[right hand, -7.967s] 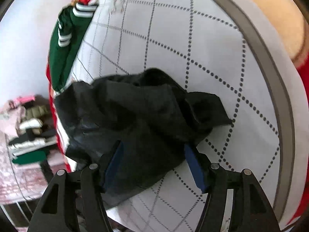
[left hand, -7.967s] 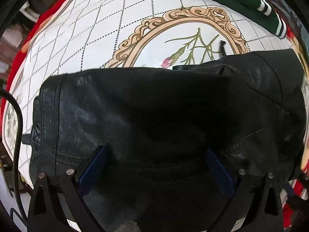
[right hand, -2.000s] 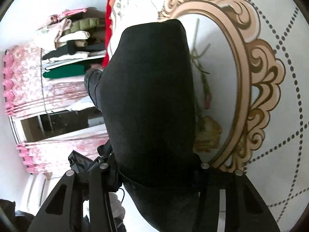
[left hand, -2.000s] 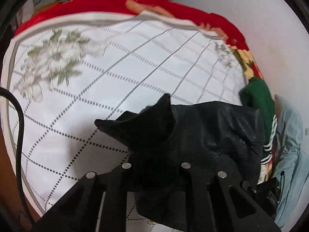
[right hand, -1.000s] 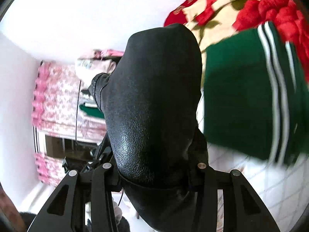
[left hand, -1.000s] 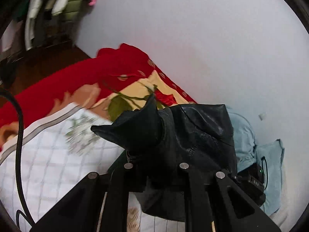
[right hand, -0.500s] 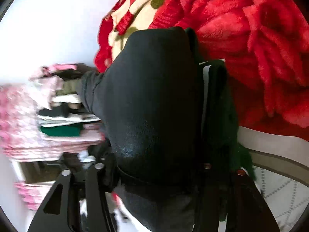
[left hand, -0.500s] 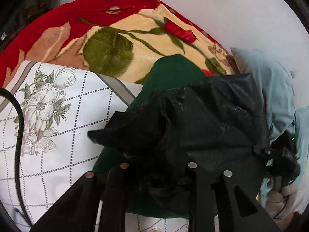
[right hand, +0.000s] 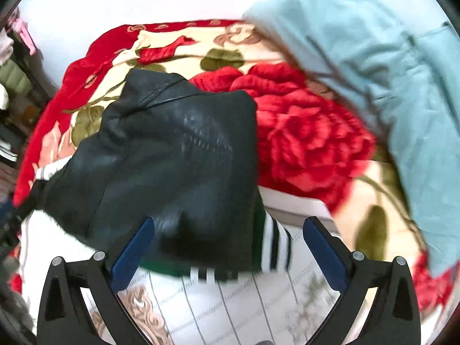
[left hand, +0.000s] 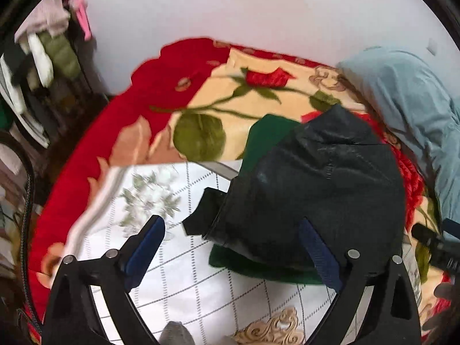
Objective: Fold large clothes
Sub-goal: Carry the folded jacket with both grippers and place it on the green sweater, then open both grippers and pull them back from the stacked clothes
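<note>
The folded black leather jacket (left hand: 313,189) lies on top of a folded green garment (left hand: 264,141) with white stripes (right hand: 273,247) at the far edge of the bed. It also shows in the right wrist view (right hand: 172,166). My left gripper (left hand: 233,247) is open and empty, its jaws apart just in front of the jacket. My right gripper (right hand: 227,247) is open and empty, just in front of the jacket's near edge.
A red and cream rose blanket (right hand: 304,132) covers the far part of the bed, against a white wall. A light blue garment (right hand: 402,66) lies heaped at the right. A white checked sheet (left hand: 184,273) lies under the grippers. Clothes hang at the far left (left hand: 43,57).
Both grippers carried the folded jacket across the bed, set it on the green garment, and opened. They have drawn back a little from it.
</note>
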A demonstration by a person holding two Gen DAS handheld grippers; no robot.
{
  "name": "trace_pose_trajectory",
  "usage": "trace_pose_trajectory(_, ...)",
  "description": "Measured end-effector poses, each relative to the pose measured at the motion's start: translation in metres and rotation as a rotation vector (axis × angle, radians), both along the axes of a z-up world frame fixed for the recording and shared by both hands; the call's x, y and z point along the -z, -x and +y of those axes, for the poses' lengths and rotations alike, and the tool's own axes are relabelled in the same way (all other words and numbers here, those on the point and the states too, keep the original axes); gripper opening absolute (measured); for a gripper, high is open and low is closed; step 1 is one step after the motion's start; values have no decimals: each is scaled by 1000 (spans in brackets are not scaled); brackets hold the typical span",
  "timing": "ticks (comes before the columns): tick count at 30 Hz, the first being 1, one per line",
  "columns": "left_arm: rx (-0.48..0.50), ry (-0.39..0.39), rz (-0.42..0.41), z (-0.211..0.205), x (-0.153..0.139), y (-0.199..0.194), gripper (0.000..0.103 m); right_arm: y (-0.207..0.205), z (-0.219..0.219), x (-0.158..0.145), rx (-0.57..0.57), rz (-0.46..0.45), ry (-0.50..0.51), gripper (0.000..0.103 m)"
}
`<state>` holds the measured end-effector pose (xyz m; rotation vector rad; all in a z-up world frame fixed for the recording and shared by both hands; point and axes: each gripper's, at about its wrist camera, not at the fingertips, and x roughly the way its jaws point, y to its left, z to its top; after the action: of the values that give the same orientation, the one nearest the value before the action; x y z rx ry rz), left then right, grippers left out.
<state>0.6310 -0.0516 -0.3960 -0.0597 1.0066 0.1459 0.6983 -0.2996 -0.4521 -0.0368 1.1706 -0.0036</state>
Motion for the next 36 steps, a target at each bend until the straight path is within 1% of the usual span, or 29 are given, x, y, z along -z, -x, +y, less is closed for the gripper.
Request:
trace_pose_trajectory(2, 19, -18, -10, -4, -16, 10, 97, 22, 11, -19, 18, -15, 25, 103)
trace_pose_trajectory(5, 53, -22, -30, -10, -48, 34, 97, 61, 19, -58, 59, -51, 59, 103)
trace_pose_trajectory(10, 110, -16, -59, -12, -106, 82, 97, 125, 23, -134, 141, -108, 84, 103)
trace_pose_trajectory(15, 147, -16, -77, -8, -157, 126, 97, 190, 32, -208, 187, -157, 96, 103)
trace_pose_trajectory(17, 162, -13, -81, -5, -178, 144, 97, 216, 39, -236, 200, -175, 119, 103)
trace_pose_trajectory(19, 182, -18, -100, -2, -200, 165, 97, 241, 45, -262, 206, -195, 121, 103)
trace_pose_trajectory(21, 186, -25, -111, 2, -216, 180, 97, 265, 52, -288, 212, -217, 132, 103)
trace_pose_trajectory(22, 192, -23, -123, 5, -230, 192, 97, 279, 56, -302, 218, -231, 135, 103)
trace_pose_trajectory(24, 184, -30, -135, 10, -249, 211, 97, 301, 63, -327, 219, -253, 139, 103)
trace_pose_trajectory(28, 177, -16, -154, 18, -283, 247, 97, 344, 76, -375, 211, -278, 139, 103)
trace_pose_trajectory(29, 174, -12, -160, 19, -296, 259, 97, 355, 79, -387, 209, -282, 135, 103)
trace_pose_trajectory(32, 174, -9, -168, 21, -320, 283, 97, 381, 83, -416, 196, -293, 127, 103)
trace_pose_trajectory(35, 171, -23, -181, 22, -343, 305, 97, 410, 86, -447, 192, -310, 123, 103)
trace_pose_trajectory(36, 171, -25, -186, 21, -350, 313, 97, 417, 86, -452, 197, -306, 125, 103)
